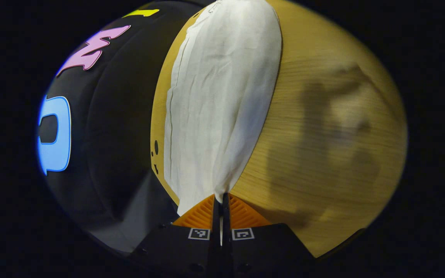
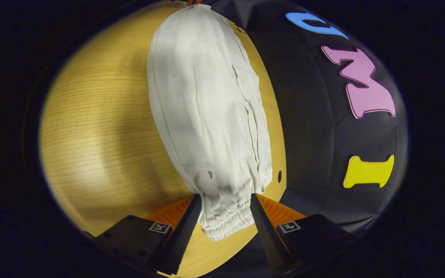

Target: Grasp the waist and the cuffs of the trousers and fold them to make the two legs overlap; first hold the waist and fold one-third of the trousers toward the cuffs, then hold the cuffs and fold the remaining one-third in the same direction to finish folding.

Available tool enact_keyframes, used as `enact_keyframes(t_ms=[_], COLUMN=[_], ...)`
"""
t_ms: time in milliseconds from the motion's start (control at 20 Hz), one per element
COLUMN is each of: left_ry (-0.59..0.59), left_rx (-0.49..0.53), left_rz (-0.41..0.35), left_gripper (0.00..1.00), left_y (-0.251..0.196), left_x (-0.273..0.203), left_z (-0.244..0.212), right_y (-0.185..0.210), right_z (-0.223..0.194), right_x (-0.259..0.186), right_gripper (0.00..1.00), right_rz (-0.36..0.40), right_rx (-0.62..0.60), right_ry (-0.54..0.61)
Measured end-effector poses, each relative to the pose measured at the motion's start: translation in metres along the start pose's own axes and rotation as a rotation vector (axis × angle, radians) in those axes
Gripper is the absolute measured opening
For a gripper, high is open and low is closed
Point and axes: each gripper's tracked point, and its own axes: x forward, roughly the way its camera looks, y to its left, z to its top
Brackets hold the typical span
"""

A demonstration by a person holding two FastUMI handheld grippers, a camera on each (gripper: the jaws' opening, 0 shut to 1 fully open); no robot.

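White trousers (image 1: 218,104), one pair, on one wooden table (image 1: 323,116).

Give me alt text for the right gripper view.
The right gripper stands open with its two fingers on either side of the elastic waistband of the white trousers, not yet pinching it. The trousers stretch away along a wooden table, near its edge, with the black booth wall beyond.

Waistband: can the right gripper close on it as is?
Probably yes. The right gripper is open, its fingers either side of the trousers' elastic waistband on the table, nothing between.
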Motion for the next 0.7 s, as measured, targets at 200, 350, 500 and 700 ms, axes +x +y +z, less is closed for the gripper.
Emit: enact_keyframes(t_ms=[200, 350, 500, 700], left_ry=[0.004, 0.001, 0.007, 0.011], left_rx=[0.005, 0.011, -0.037, -0.129], left_rz=[-0.001, 0.008, 0.008, 0.086], left_gripper=[0.06, 0.06, 0.06, 0.05], left_y=[0.0, 0.001, 0.001, 0.019], left_x=[0.0, 0.0, 0.0, -0.007], left_z=[0.0, -0.001, 0.0, 0.006], right_y=[0.018, 0.018, 0.015, 0.002], right_z=[0.002, 0.001, 0.001, 0.006], right_x=[-0.002, 0.004, 0.0, -0.011], right_gripper=[0.36, 0.12, 0.07, 0.05], right_rz=[0.084, 0.087, 0.08, 0.007], right_rx=[0.042, 0.02, -0.004, 0.016], right_ry=[0.048, 0.07, 0.074, 0.073])
